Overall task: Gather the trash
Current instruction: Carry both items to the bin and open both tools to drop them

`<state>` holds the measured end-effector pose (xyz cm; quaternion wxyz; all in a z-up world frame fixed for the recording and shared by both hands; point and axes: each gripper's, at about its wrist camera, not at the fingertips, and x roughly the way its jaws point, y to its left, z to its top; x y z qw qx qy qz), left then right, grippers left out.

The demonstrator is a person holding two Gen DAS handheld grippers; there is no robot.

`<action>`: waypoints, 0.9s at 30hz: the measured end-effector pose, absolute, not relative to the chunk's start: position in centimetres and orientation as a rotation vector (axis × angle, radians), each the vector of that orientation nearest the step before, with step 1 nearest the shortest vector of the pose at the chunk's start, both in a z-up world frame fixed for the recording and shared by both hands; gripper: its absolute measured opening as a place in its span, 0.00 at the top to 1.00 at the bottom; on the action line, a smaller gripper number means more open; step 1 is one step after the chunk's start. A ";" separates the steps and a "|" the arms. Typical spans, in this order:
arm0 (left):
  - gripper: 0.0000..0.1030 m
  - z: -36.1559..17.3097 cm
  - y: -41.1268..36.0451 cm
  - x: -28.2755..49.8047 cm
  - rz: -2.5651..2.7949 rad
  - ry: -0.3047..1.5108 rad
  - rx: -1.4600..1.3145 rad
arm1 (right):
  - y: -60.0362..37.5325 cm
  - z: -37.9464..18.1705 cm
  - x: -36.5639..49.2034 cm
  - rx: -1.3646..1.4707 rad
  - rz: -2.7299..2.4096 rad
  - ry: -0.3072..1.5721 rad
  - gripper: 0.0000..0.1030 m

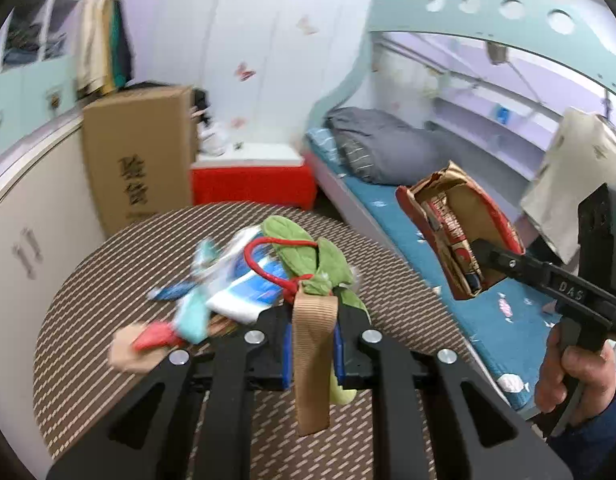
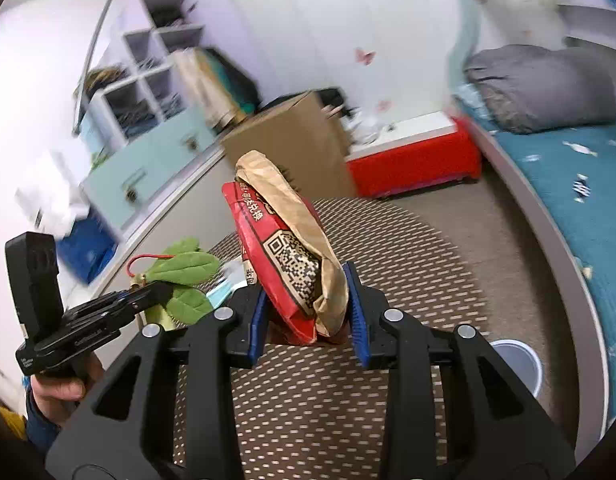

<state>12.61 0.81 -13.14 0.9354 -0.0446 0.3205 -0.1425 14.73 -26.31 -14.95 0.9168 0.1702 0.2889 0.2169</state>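
Note:
My left gripper [image 1: 313, 340] is shut on a tan webbing strap [image 1: 312, 360] tied to green fabric leaves [image 1: 304, 252] and a red cord, held above the round striped table [image 1: 108, 280]. Behind it lies a pile of trash: a blue and white wrapper [image 1: 248, 284], a teal scrap [image 1: 192, 316] and a red scrap [image 1: 156, 336]. My right gripper [image 2: 308, 312] is shut on a crumpled red and brown paper bag [image 2: 288, 248], upright above the table [image 2: 408, 260]. That bag [image 1: 460, 236] hangs to the right in the left wrist view. The leaves [image 2: 188, 268] show left of the bag.
A cardboard box [image 1: 136, 152] and a red and white chest [image 1: 252, 176] stand beyond the table. A bed with a blue sheet [image 2: 568, 184] and grey bedding [image 1: 380, 144] runs along the right. A white bucket [image 2: 516, 364] sits on the floor by the bed.

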 end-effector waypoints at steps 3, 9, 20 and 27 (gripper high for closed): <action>0.86 -12.2 -2.5 13.8 -0.355 0.635 -0.072 | -30.0 -14.6 14.3 0.396 0.363 0.564 0.67; 0.86 -11.5 -9.2 16.1 -0.477 0.631 -0.047 | -37.4 -15.4 13.5 0.489 0.207 0.532 0.67; 0.86 -14.8 -21.4 21.6 -0.640 0.759 -0.007 | -45.2 -21.4 15.2 0.606 0.013 0.625 0.67; 0.86 -19.5 -27.7 24.7 -0.689 0.893 0.049 | -47.2 -27.5 17.6 0.690 -0.051 0.734 0.67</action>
